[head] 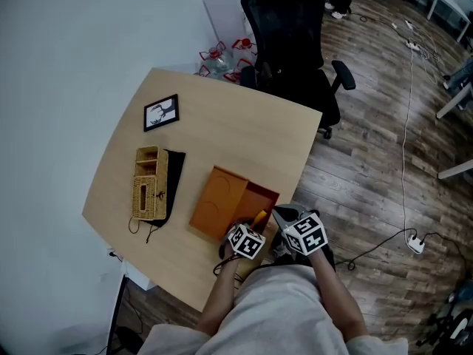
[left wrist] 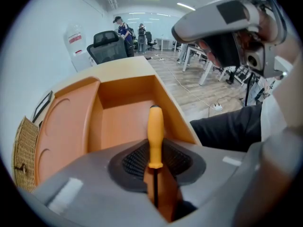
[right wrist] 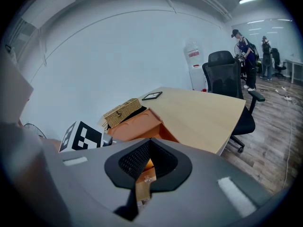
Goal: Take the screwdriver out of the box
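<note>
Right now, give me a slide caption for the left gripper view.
Left hand-held gripper closed on a yellow-handled screwdriver, with the open orange box just beyond.

- The left gripper (left wrist: 152, 157) has a smooth mid-grey moulded shell. Its two broad jaws are lined with black ribbed mesh pads (left wrist: 134, 161), and each jaw carries a pale rectangular patch.
- The right gripper (right wrist: 147, 161) has the same grey shell, black mesh lining and pale patches.
- A white cube with black square markers tops the left gripper (head: 246, 241), and a matching cube (head: 304, 233) tops the right.
- From the left gripper view, the right gripper's rounded grey housing (left wrist: 222, 15) carries a dark panel above a black block.
- The person wears a loose light grey short-sleeved top (head: 288, 309) and dark trousers (left wrist: 227, 129).
</note>
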The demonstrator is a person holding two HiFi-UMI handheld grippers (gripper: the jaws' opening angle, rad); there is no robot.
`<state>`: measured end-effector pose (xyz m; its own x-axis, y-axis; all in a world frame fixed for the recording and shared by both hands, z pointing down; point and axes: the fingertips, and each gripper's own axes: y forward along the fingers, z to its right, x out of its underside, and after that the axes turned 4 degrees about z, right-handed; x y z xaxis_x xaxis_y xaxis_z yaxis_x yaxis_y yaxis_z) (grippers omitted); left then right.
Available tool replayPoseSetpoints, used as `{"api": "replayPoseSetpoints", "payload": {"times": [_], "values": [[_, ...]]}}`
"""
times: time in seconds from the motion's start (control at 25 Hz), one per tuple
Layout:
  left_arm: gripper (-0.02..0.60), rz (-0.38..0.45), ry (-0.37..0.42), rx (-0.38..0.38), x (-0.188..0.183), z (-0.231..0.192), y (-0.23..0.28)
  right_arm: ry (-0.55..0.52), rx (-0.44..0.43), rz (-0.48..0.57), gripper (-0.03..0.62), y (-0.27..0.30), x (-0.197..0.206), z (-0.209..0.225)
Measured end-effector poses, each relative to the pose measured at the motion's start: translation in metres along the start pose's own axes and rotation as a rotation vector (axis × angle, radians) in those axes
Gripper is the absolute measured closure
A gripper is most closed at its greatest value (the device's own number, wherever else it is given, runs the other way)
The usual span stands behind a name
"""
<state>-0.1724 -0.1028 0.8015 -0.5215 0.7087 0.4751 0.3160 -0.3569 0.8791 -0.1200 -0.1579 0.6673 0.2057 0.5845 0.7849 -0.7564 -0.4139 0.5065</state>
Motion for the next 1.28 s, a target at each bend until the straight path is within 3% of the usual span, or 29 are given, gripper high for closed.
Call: {"api": "replayPoseSetpoints", "payload": {"times": [0.44, 0.68, 1.28], "values": [[0.434, 0.070, -0.078, -0.038, -0.013, -0.012, -0.018, 0.005, -0.001, -0.007, 0.593, 0.000, 0.005, 0.001], [0.434, 0.086, -0.069, -0.065, -0.019, -0.017, -0.034, 0.022, -0.001, -0.006, 0.594, 0.003, 0.008, -0.001], [0.434, 0.313, -0.170, -0.104, -0.050, -0.027, -0.091, 0.026, -0.003, 0.010, 0.592, -0.004, 0.014, -0.003]]}}
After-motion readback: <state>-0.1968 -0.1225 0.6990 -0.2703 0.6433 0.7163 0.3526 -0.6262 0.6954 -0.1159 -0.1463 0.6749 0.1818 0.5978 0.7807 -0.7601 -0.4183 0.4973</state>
